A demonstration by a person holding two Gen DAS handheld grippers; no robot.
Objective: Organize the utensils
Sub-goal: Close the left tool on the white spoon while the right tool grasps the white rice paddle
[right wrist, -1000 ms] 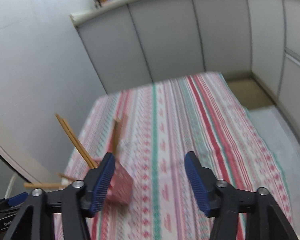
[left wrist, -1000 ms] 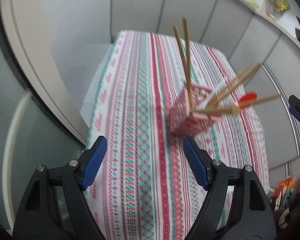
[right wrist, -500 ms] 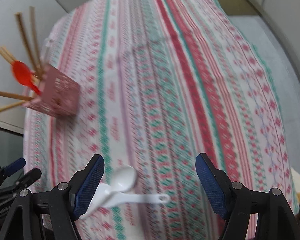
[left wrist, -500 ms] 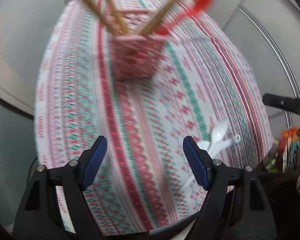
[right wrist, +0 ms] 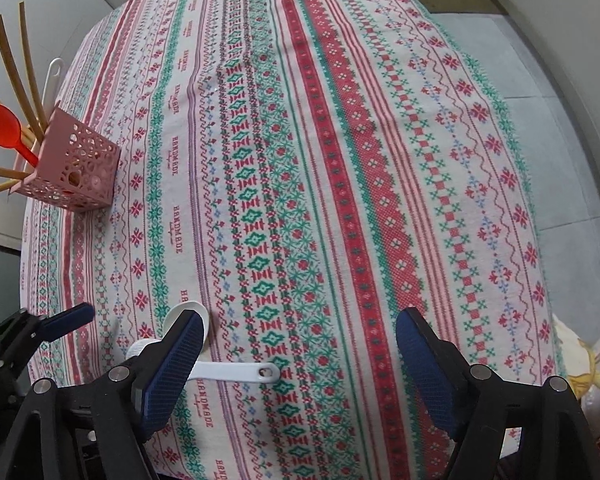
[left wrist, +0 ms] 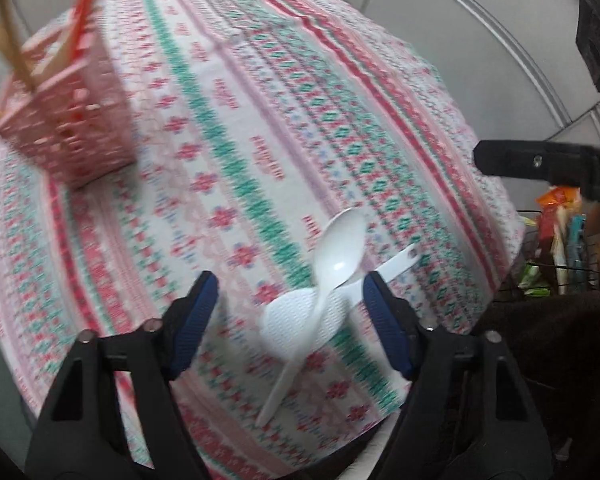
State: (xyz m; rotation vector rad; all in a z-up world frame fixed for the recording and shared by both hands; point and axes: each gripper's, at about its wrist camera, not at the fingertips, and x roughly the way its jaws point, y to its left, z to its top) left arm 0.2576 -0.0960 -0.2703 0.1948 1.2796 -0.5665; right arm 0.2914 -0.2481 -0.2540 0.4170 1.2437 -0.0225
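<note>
Two white utensils lie crossed on the patterned tablecloth (right wrist: 340, 160) near its front edge: a white spoon (left wrist: 340, 248) and a white rice paddle (left wrist: 296, 324). My left gripper (left wrist: 290, 316) hovers over them, jaws closing; the paddle shows between the pads, which do not press on it. My right gripper (right wrist: 300, 332) points down beside them, jaws opening and empty, its left pad covering part of the white spoon (right wrist: 184, 312); the paddle handle (right wrist: 236, 372) shows beneath. A pink perforated holder (right wrist: 76, 168) at the far left holds wooden chopsticks (right wrist: 16, 60) and a red spoon (right wrist: 2, 126).
A wire basket of coloured packets (left wrist: 556, 248) stands off the table's right side. A pale bag (right wrist: 596, 360) lies past the cloth's right edge. Grey cabinet panels surround the table. The left gripper (right wrist: 60, 320) shows at the cloth's lower left.
Both grippers tipped down toward the cloth. The left one travelled from the pink holder to the white utensils and narrowed its jaws. The right one's jaws widened.
</note>
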